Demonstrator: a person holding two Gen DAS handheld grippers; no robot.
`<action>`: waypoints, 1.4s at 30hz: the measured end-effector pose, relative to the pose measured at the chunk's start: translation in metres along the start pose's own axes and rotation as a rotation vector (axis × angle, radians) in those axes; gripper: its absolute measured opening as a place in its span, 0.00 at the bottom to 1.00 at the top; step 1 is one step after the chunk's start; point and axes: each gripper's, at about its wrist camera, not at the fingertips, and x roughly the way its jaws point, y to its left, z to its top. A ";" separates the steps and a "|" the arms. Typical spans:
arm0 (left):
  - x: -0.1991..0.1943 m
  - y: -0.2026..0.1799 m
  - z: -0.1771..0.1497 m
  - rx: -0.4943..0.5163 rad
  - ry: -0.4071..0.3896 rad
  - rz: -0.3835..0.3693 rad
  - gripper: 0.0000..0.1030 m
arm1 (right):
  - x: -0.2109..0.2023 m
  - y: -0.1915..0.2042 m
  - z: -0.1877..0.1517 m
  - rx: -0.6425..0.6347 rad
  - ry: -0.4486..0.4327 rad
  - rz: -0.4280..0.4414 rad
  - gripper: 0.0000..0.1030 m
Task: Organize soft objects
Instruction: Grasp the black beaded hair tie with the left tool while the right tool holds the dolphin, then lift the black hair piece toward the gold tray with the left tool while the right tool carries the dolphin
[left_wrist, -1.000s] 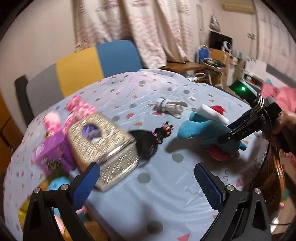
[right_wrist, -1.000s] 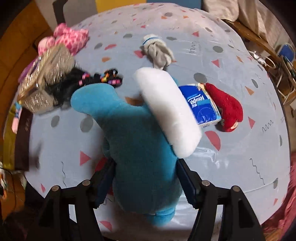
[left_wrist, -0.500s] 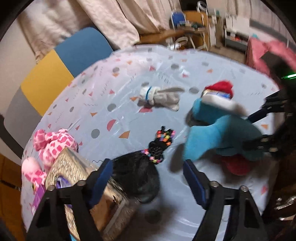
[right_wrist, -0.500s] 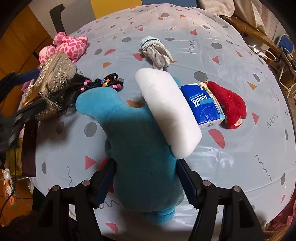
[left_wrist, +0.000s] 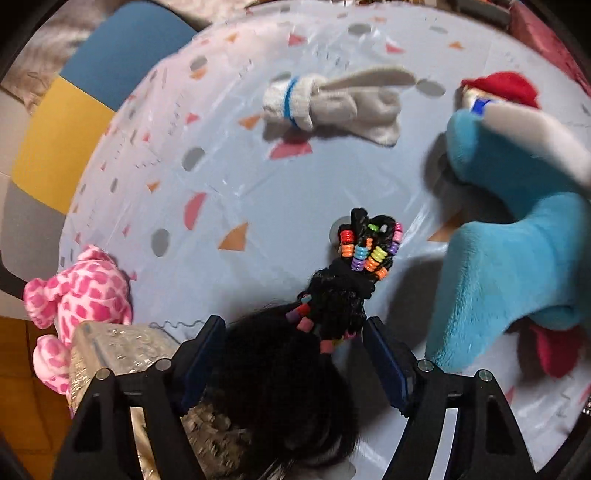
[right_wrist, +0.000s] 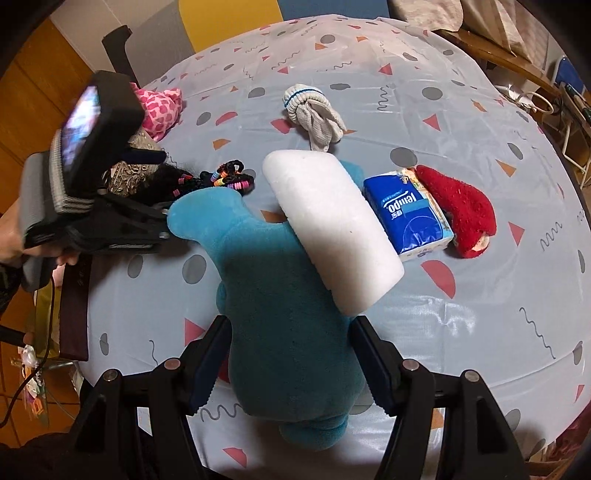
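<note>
your left tool has swung across and down from the gold glitter box toward the black wig, and its jaws have just been closing from wide to a narrower gap. the wig's dark mass now sits between the blue pads, which stand at its flanks; whether they press on the hair you cannot tell. the wig's beaded braids trail forward of the tool onto the tabletop. your right tool has kept its place, pads pressed into both sides of the blue plush, gripping it; the plush's white part angles up to the right. beyond it on the tabletop lie a rolled grey-white sock, a blue tissue pack and, touching the pack's right edge, a red plush. the pink spotted plush lies at the tabletop's left edge, just beside the gold box. in the right wrist view your left hand shows at the frame's left, holding its tool over the wig.
</note>
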 end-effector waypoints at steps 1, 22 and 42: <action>0.006 -0.001 0.002 0.002 0.012 0.009 0.73 | 0.000 0.000 0.000 0.000 0.001 0.000 0.66; -0.043 -0.021 -0.100 -0.442 -0.161 -0.274 0.26 | -0.013 -0.035 0.000 0.215 -0.086 0.111 0.69; -0.076 -0.037 -0.204 -0.562 -0.233 -0.379 0.27 | -0.017 -0.031 0.060 0.320 -0.205 0.263 0.69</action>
